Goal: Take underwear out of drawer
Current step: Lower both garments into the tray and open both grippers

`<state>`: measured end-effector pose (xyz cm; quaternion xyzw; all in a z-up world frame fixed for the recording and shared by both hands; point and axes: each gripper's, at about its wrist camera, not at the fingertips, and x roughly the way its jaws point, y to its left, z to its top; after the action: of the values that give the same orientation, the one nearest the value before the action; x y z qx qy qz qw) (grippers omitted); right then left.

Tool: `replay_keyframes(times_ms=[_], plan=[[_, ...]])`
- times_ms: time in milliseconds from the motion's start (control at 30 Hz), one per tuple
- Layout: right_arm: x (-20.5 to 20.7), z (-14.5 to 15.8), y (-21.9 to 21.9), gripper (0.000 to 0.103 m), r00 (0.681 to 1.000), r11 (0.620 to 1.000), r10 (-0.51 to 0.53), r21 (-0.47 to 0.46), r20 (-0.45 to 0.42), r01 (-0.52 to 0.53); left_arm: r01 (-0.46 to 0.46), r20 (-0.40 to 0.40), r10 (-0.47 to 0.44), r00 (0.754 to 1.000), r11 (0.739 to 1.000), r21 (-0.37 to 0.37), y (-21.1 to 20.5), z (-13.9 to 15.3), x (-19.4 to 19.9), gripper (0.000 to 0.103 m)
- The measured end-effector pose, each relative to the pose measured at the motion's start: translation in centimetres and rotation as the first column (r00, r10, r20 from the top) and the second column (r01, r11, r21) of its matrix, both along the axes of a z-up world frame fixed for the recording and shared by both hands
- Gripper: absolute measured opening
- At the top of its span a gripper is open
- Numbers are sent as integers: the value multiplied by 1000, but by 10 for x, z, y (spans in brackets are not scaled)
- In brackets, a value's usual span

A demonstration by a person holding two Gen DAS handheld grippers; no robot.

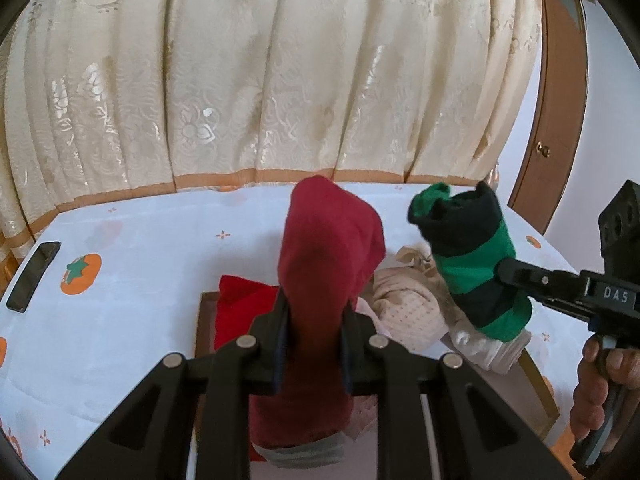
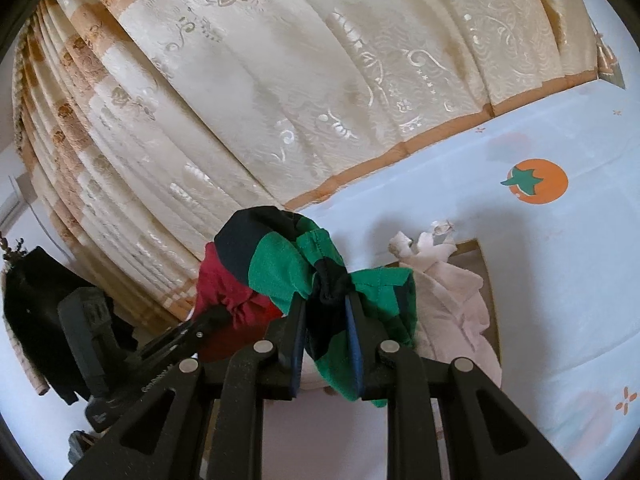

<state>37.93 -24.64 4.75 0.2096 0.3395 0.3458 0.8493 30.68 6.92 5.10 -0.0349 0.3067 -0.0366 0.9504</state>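
Observation:
My left gripper [image 1: 316, 304] is shut on a dark red rolled underwear [image 1: 328, 248], held upright above the drawer [image 1: 206, 320]. My right gripper [image 2: 326, 304] is shut on a green and black striped rolled underwear [image 2: 288, 264]; in the left wrist view the same roll [image 1: 472, 256] hangs to the right with the right gripper [image 1: 504, 272] pinching it from the side. A bright red piece [image 1: 244, 312] and beige and pink underwear [image 1: 408, 308] lie in the drawer below. The left gripper [image 2: 212, 316] with the dark red roll [image 2: 224, 292] shows at the left of the right wrist view.
The drawer rests on a bed with a white sheet [image 1: 140, 248] printed with orange persimmons. A black phone [image 1: 34, 276] lies at the sheet's left edge. A cream curtain [image 1: 260, 80] hangs behind, and a brown door [image 1: 560, 112] stands at right. A hand [image 1: 600, 392] holds the right gripper's handle.

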Motion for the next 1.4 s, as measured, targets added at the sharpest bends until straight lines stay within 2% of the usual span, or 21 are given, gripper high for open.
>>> replay_keyframes(times_ms=[233,600,667,933,1033,1100,1200,1400], plan=[[9,-4,14,21,1000,995,-7,-95,10,8,-18,-80,14,997,999,-47,6,-18,22,19],[21,-12,27,21,1000,983,13,-181,-6,-14,-9,-113,6,994,1000,-27,2,-27,34,19],[20,-11,30,21,1000,979,13,-204,6,-12,-8,-115,6,993,1000,-17,0,-28,34,22],[19,-11,30,22,1000,973,31,-227,-3,-31,-4,-119,3,993,1000,-6,-1,-28,34,24],[17,-9,31,30,999,971,35,-237,-4,-35,0,-121,-1,993,1000,-6,-1,-27,33,35],[15,-6,31,44,999,973,42,-226,-5,-42,1,-117,-2,993,1000,-7,-1,-25,30,41],[9,0,33,56,999,973,50,-229,19,-44,7,-101,-8,995,1000,-8,-2,-20,24,49],[-10,8,32,58,996,964,48,-266,71,-27,11,-78,-11,997,1000,3,-2,-17,11,51]])
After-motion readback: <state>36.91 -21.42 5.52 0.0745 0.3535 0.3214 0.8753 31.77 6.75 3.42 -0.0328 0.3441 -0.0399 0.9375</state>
